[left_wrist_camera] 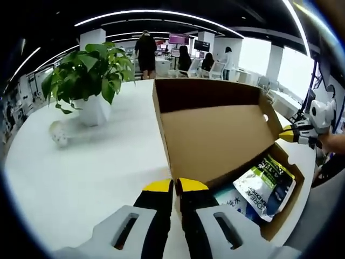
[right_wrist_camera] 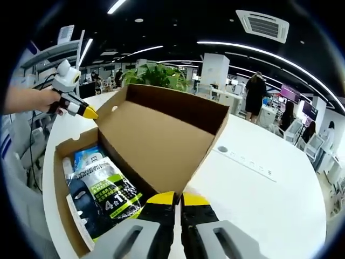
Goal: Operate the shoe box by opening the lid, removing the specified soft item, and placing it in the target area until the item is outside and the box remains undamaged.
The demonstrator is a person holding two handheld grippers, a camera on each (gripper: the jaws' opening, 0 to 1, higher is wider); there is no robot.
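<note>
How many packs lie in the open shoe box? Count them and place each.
2. A green-and-black pouch lies on top in the box, beside the raised lid. A blue pack shows partly beneath it. More may be hidden underneath.

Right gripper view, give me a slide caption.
Yellow-tipped right gripper pinching the raised lid of the brown cardboard shoe box, soft green-and-black printed pouch inside.

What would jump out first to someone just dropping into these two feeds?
The raised cardboard lid of the open shoe box, pinched at opposite corners by the left gripper and the right gripper. Next, the soft pouches lying inside the box, then the potted plant on the white table beyond it.
</note>
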